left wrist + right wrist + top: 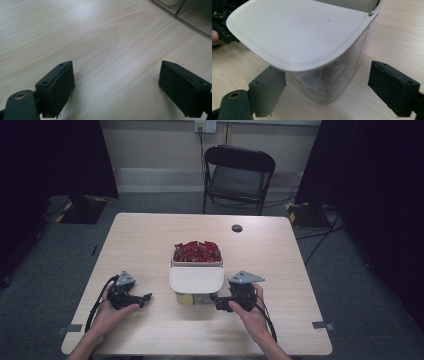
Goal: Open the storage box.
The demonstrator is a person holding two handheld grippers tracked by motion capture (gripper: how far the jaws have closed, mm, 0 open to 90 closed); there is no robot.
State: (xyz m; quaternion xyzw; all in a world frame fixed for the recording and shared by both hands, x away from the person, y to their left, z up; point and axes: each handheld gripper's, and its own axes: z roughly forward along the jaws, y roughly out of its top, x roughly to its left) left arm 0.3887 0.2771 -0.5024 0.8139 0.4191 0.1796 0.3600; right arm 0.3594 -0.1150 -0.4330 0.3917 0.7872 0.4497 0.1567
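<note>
Looks like the job in hand is dealing with the lidded box (196, 279) sitting in the middle of the bench (150, 240). It's a clear plastic container split in two: the far half is open and packed with red packets (197, 251), and the near half is covered by a cream flip lid (195, 279) that's hinged and lying flat. Through the clear wall in the right tool's view there seem to be pale sachets (324, 77) inside, though it's hard to say exactly what they are.

The right tool (218, 302) is at the lower right of the box, aimed at its near corner. In its own view the jaws stand wide, one on either side of the clear wall just under the lid's edge, pads not pressing on anything — so it's lined up but not gripping. The left tool (146, 297) sits at the lower left of the high view, well apart from the box, jaws wide over bare wood with nothing between them.

My read: this is the approach step, right before the lid gets opened. The next move probably calls for getting one jaw under the overhanging lip and lifting it back on its hinge — and the left tool may need to come in and steady the box, since it looks light enough to slide or tip.
</note>
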